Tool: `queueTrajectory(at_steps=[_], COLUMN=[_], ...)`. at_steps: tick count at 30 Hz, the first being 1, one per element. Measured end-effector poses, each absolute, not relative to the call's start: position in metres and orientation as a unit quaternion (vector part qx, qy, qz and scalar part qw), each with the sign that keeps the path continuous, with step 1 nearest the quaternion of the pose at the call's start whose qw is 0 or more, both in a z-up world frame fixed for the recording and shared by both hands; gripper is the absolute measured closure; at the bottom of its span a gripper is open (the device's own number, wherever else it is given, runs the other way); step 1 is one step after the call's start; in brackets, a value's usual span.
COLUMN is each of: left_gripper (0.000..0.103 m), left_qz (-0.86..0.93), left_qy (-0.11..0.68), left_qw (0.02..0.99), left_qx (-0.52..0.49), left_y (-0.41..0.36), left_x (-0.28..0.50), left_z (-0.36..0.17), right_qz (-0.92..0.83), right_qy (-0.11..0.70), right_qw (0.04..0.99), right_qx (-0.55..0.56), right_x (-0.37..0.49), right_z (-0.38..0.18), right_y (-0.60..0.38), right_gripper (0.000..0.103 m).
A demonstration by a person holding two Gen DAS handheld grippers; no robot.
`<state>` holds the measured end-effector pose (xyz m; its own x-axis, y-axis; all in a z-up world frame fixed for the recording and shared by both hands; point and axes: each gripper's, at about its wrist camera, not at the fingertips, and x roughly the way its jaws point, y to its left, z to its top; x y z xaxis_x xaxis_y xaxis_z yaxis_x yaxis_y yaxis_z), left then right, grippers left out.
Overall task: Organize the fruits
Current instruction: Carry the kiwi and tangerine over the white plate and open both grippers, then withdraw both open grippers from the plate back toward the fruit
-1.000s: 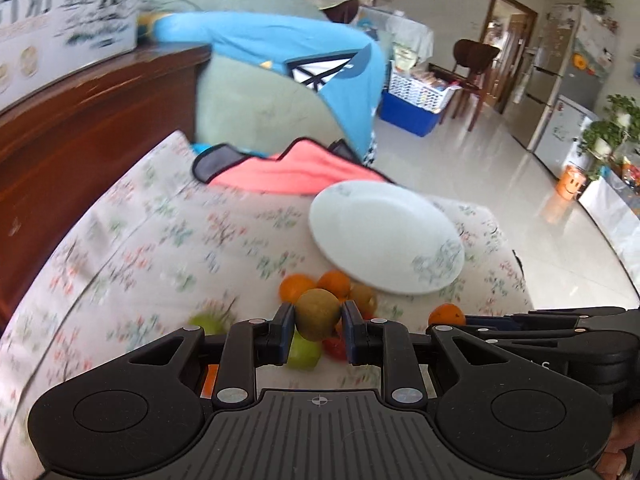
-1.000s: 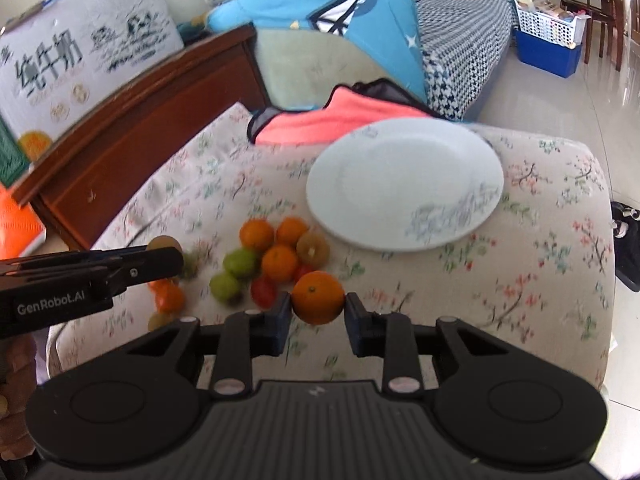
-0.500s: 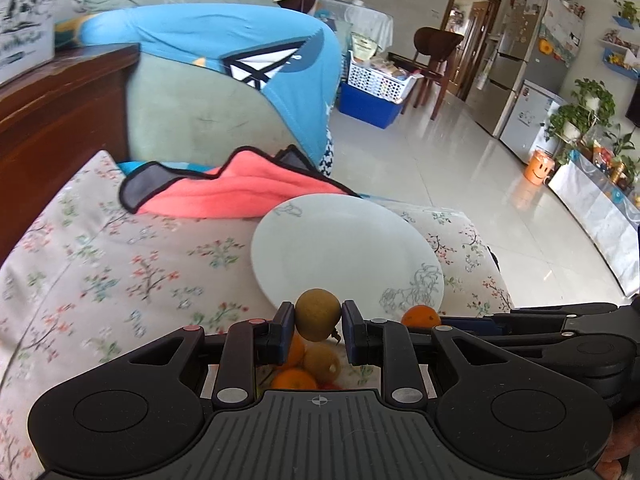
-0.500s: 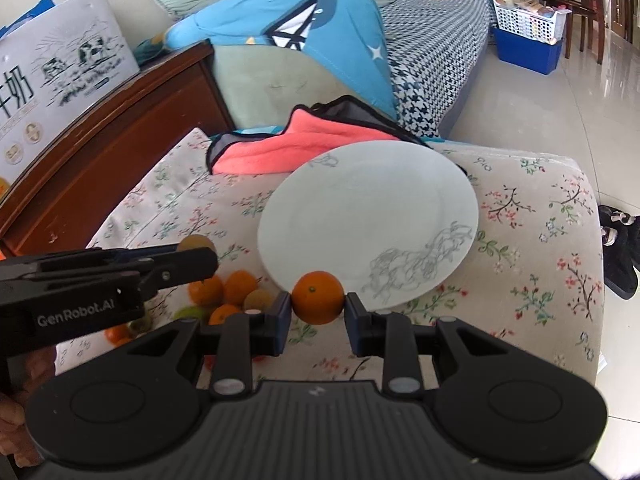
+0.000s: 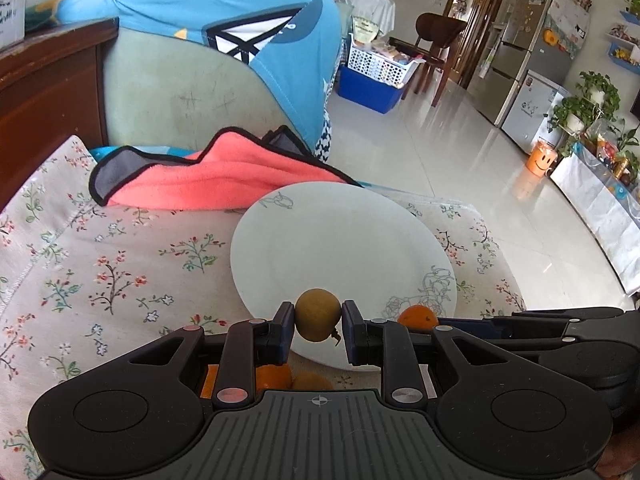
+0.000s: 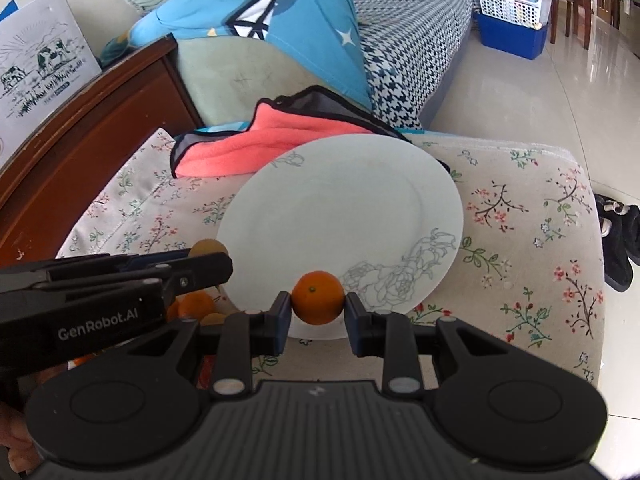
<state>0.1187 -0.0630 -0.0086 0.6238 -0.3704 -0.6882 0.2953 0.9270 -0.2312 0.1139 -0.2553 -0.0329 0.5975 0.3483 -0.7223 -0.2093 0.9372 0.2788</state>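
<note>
My left gripper (image 5: 318, 322) is shut on a round brown-green fruit (image 5: 317, 314), held over the near rim of the white plate (image 5: 332, 240). My right gripper (image 6: 318, 308) is shut on a small orange (image 6: 318, 298), also above the plate's (image 6: 332, 208) near edge. In the right wrist view the left gripper (image 6: 208, 258) reaches in from the left with its brown fruit (image 6: 208, 247). In the left wrist view the right gripper's orange (image 5: 418, 317) shows at the right. Several loose oranges (image 5: 274, 376) lie under the left gripper, mostly hidden.
The plate rests on a floral-covered cushion (image 5: 100, 264). A coral cloth (image 5: 208, 184) lies just behind the plate. A dark wooden headboard (image 6: 76, 136) runs along the left. A sofa with a blue garment (image 5: 224, 20) stands behind, and the cushion's right edge drops to tiled floor (image 5: 460, 184).
Both grippers moved forward from the fruit pile to the plate, each still holding its fruit. The plate now looms larger and the loose fruits have slipped under the grippers.
</note>
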Motion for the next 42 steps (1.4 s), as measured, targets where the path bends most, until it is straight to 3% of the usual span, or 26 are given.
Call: queueTrajectory(at_steps=[9, 15, 21, 28, 37, 42], left_gripper=[0.077, 0.054, 0.043, 0.037, 0.03, 0.029], left_qz=[-0.181, -0.169, -0.152, -0.118, -0.092, -0.082], left_qy=[0.393, 0.381, 0.381, 0.398, 0.418, 0.424], left_qw=[0.9, 0.907, 0.911, 0.908, 0.902, 0.901], left_qx=[-0.055, -0.06, -0.05, -0.053, -0.054, -0.048], left_y=[-0.067, -0.058, -0.048, -0.026, 0.01, 0.03], left_x=[0.122, 0.117, 0.11, 0.107, 0.09, 0.078], left_z=[-0.008, 0.005, 0.014, 0.019, 0.025, 0.025], right_qz=[0.135, 0.135, 0.145, 0.161, 0.196, 0.212], right_qy=[0.422, 0.414, 0.412, 0.417, 0.414, 0.408], right_qw=[0.89, 0.892, 0.89, 0.886, 0.884, 0.886], right_qx=[0.104, 0.12, 0.129, 0.125, 0.09, 0.056], right_x=[0.121, 0.121, 0.118, 0.113, 0.096, 0.083], right_z=[-0.037, -0.031, -0.027, -0.026, -0.024, -0.023], right_y=[-0.262, -0.266, -0.266, -0.259, -0.241, -0.229], right_gripper=[0.071, 0.07, 0.064, 0.057, 0.04, 0.038])
